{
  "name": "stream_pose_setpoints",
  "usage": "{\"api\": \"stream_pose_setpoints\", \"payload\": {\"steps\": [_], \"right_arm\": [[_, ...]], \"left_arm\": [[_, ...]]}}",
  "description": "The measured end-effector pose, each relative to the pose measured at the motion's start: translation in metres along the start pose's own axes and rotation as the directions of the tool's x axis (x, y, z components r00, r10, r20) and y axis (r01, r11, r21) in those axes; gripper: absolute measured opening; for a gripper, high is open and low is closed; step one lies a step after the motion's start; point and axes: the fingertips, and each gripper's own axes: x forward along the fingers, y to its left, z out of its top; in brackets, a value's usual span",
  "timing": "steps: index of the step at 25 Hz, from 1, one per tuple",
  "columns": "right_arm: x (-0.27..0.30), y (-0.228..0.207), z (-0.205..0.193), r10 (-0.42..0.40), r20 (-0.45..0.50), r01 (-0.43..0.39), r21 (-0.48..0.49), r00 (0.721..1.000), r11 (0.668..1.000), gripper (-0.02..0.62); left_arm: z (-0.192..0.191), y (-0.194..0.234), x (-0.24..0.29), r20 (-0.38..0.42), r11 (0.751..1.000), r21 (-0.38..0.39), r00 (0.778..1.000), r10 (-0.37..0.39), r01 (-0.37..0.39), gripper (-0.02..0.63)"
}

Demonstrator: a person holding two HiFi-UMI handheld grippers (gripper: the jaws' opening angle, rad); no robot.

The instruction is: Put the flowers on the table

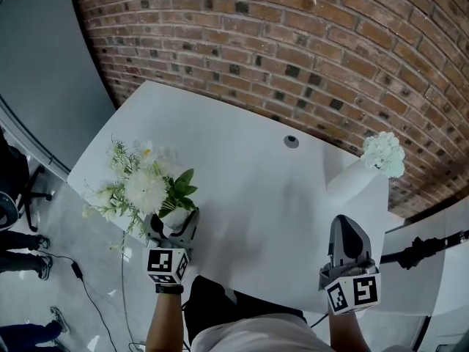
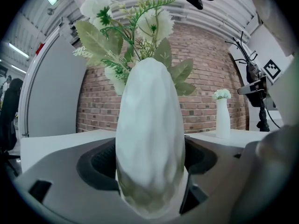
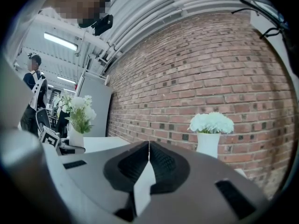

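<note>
- Flowers (image 1: 143, 185), white with green leaves, stand in a white vase (image 1: 176, 216) at the near left corner of the table (image 1: 256, 189), their stems leaning out past the edge.
- The left gripper (image 1: 174, 222) has the vase clamped: its jaws press on either side of the vase's body, with the bunch rising upright above them.
- I cannot tell from any view whether the vase's base rests on the table or hangs just over it.
- The right gripper (image 1: 348, 229) holds nothing. Its jaws are pressed together, and it hovers over the near right side of the table.
- A second vase (image 1: 350, 180) of white flowers already stands at the far right, near the brick wall (image 1: 293, 35).
- Judging by this, one bunch looks placed. The held one has to be set down firmly and let go.
</note>
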Motion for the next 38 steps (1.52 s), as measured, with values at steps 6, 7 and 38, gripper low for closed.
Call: {"api": "stream_pose_setpoints", "payload": {"steps": [6,7,38], "right_arm": [[-0.001,0.001,-0.003,0.003,-0.007,-0.003,-0.001,1.0,1.0,0.017],[-0.002,0.002,-0.003,0.004,-0.008,-0.004,-0.001,1.0,1.0,0.017],[-0.034,0.015,0.055,0.151,-0.088,-0.15,0.012,0.985,0.989,0.017]], "left_arm": [[0.001,0.001,-0.001,0.012,1.0,-0.007,1.0,0.001,0.0,0.387],[0.001,0.001,-0.002,0.012,1.0,-0.007,1.0,0.0,0.0,0.387],[0.065,-0.021,-0.085,-0.006,0.988,-0.07,0.99,0.141,-0.141,0.387]]}}
